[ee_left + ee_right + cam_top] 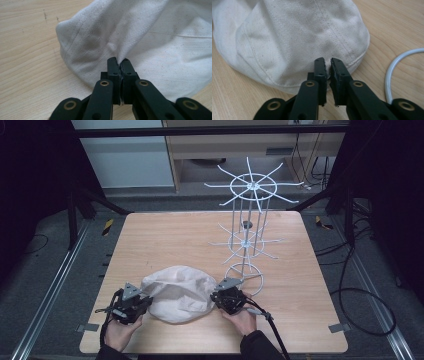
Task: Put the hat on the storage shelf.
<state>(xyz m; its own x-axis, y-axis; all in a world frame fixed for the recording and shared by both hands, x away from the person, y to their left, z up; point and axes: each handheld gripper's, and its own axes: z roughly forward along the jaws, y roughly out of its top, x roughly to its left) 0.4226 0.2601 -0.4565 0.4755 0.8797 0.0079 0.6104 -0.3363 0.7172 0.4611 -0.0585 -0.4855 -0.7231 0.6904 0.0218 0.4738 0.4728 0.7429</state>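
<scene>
A cream cloth hat [177, 290] lies crumpled on the wooden table [165, 235], near the front edge. My left gripper [134, 304] sits at the hat's left side and is shut on a pinch of the hat [140, 45] fabric, its tip [119, 60] buried in a fold. At the hat's right side my right gripper [227, 299] is shut on the stitched edge of the hat [294, 37], jaws [327, 61] nearly touching with cloth between them. A hand holds each gripper from the table's front.
A white wire display rack [248, 227] with radiating hooks stands right of centre, its ring base [243, 277] close behind my right gripper. Part of that ring [397, 72] curves beside the right jaws. Cables trail on the floor at the right.
</scene>
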